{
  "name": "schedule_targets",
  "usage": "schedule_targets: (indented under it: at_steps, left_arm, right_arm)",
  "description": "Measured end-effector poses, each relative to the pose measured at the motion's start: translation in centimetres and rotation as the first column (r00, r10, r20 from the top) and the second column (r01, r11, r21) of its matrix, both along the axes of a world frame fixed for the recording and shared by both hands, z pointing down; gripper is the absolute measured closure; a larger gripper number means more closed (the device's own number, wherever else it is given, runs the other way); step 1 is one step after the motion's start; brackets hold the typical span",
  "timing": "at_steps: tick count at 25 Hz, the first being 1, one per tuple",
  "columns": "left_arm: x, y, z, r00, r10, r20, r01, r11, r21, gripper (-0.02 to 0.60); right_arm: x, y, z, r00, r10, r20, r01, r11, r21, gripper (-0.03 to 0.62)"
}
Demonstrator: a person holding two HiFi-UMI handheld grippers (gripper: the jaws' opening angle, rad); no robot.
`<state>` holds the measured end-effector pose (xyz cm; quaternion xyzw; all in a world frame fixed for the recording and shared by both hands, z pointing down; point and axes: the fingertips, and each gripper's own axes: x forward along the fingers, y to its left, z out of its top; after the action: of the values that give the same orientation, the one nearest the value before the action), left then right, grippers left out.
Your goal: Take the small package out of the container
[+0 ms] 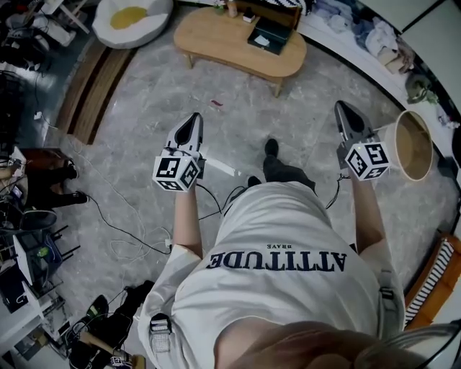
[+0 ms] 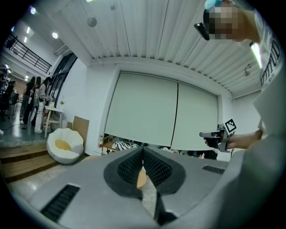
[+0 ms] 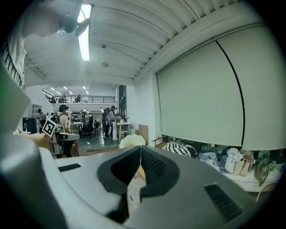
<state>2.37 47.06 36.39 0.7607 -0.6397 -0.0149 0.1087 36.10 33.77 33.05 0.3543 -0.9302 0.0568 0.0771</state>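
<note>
A dark green box (image 1: 269, 34) lies on the oval wooden coffee table (image 1: 216, 39) at the far side of the stone floor; no small package shows in any view. My left gripper (image 1: 193, 119) is held out level above the floor, well short of the table, jaws shut with nothing between them. My right gripper (image 1: 341, 108) is level beside it, also shut and empty. In the left gripper view the closed jaws (image 2: 143, 150) point at the table, with the right gripper (image 2: 218, 134) off to the side. The right gripper view shows its jaws (image 3: 140, 151) closed.
A round pale basket (image 1: 413, 146) stands on the floor just right of my right gripper. A white and yellow beanbag (image 1: 133, 18) sits far left of the table, by wooden steps (image 1: 94, 86). Cables (image 1: 122, 230) trail at the left. Clothes (image 1: 374, 36) pile along the back ledge.
</note>
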Motion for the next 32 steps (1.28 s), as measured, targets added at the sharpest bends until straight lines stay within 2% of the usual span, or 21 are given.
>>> schedule_targets:
  at_steps: [10, 22, 32]
  left_arm:
    - [-0.3, -7.3, -0.6, 1.000, 0.013, 0.012, -0.014, 1.000, 0.021, 0.560]
    - [-0.5, -17.6, -0.8, 1.000, -0.021, 0.017, 0.021, 1.000, 0.007, 0.560]
    - [0.5, -24.0, -0.5, 0.997, -0.064, 0.036, 0.064, 0.998, 0.006, 0.560]
  right_arm:
    - [-1.9, -8.2, 0.7, 1.000, -0.028, -0.006, 0.028, 1.000, -0.010, 0.572]
    - [-3.5, -19.4, 1.2, 0.996, -0.088, -0.015, 0.087, 0.996, -0.028, 0.572]
    - [-3.7, -26.6, 2.9, 0.987, -0.156, -0.023, 0.155, 0.986, -0.053, 0.572]
